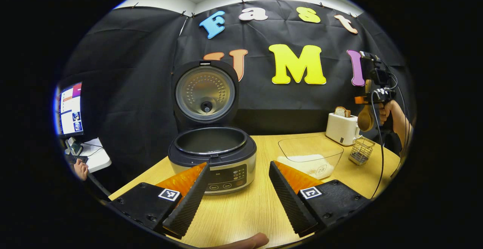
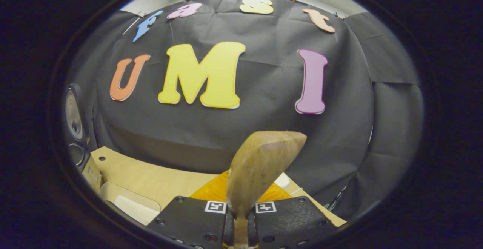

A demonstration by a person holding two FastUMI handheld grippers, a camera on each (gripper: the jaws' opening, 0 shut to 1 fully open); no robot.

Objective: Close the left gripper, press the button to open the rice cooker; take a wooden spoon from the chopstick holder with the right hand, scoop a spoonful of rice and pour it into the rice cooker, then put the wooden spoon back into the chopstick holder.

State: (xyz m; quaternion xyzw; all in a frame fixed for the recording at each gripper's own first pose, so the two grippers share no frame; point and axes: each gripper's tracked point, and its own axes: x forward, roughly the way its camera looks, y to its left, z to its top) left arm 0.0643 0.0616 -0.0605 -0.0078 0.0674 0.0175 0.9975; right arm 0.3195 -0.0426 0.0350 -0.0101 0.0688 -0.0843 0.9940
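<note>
In the left gripper view the left gripper (image 1: 237, 192) hovers low over the wooden table (image 1: 245, 211), fingers spread apart and holding nothing, with the rice cooker (image 1: 212, 158) straight ahead at 12 o'clock, its lid (image 1: 205, 92) standing open. At 2 o'clock sit a glass bowl of rice (image 1: 311, 158), a wire chopstick holder (image 1: 361, 151) and a white toaster (image 1: 342, 128); above the holder the right gripper (image 1: 371, 100), held by a hand (image 1: 392, 115), carries the wooden spoon (image 1: 365, 117). In the right gripper view its fingers (image 2: 228, 224) are clamped on the spoon's handle, bowl end up at 12 o'clock
</note>
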